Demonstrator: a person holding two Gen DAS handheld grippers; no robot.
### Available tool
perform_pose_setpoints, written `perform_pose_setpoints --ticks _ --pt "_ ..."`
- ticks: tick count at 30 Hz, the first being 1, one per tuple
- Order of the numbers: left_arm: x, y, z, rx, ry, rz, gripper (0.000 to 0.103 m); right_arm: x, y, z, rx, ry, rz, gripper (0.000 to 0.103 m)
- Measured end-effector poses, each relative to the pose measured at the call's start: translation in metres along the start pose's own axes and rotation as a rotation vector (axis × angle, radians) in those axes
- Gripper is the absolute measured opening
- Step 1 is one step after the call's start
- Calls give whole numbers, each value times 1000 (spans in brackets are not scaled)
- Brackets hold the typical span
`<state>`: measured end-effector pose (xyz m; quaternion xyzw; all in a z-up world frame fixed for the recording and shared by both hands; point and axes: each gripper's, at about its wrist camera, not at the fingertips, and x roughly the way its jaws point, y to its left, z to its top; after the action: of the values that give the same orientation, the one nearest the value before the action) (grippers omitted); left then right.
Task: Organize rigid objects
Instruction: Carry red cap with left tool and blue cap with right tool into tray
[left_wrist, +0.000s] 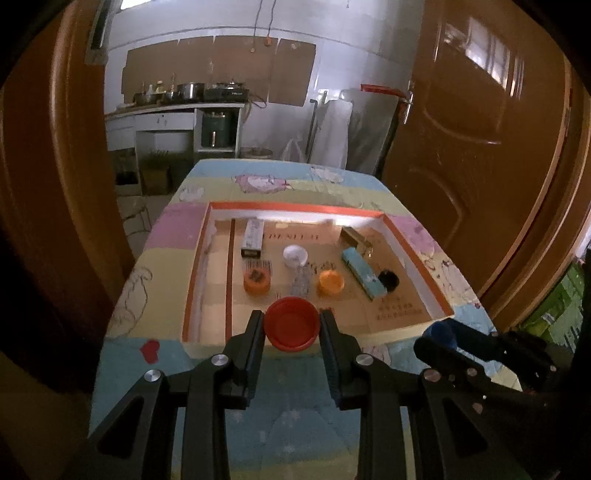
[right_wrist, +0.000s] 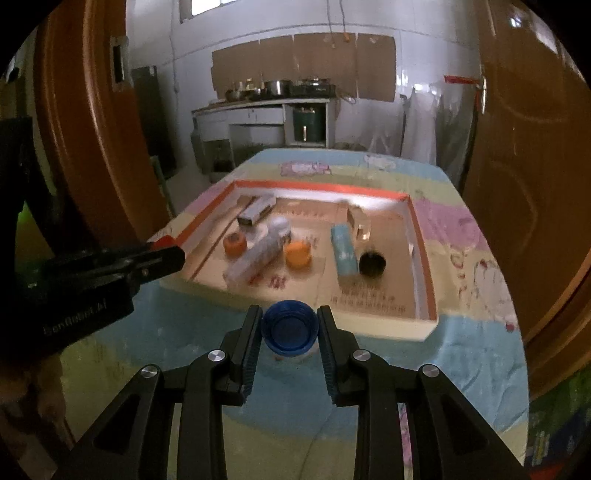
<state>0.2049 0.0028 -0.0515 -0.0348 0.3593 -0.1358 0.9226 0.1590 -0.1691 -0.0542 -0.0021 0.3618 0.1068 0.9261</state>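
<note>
My left gripper (left_wrist: 291, 325) is shut on a red round lid (left_wrist: 291, 328) and holds it above the near edge of the shallow orange-rimmed tray (left_wrist: 295, 208). My right gripper (right_wrist: 290, 326) is shut on a blue round lid (right_wrist: 290, 328), just short of the tray's near wall (right_wrist: 369, 325). In the tray lie two orange caps (left_wrist: 256, 281) (left_wrist: 331, 282), a clear bottle with a white cap (left_wrist: 297, 266), a teal box (left_wrist: 364, 271), a black cap (left_wrist: 388, 279) and a grey box (left_wrist: 253, 238).
The tray sits on a table under a pastel cartoon cloth (left_wrist: 280, 181). Brown doors (left_wrist: 480, 147) stand on both sides. A kitchen counter with pots (left_wrist: 177, 99) is at the back. The right gripper shows at the right of the left wrist view (left_wrist: 480, 350).
</note>
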Motion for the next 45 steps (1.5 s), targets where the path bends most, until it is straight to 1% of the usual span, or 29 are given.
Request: perform_pose_setpoints --ticks 9,13,22,31,36,39,45 --pt "8 -9 34 31 -22 -18 30 2 -9 41 -23 -54 -30 31" --pt "18 -14 50 44 -17 -29 30 8 -22 58 -18 -56 -47 30" --pt "42 -25 76 80 -7 -35 30 23 -50 79 -34 -50 -96 30" --pt "71 -32 101 87 18 -46 30 44 -79 96 -9 -21 -91 30" --pt "92 -35 109 88 45 -56 30 60 -94 105 -12 5 -95 30" --pt "105 -35 112 88 62 -53 30 72 -102 110 -20 24 -100 30" --pt "129 -34 122 88 93 -44 30 98 -116 115 -22 64 -82 30"
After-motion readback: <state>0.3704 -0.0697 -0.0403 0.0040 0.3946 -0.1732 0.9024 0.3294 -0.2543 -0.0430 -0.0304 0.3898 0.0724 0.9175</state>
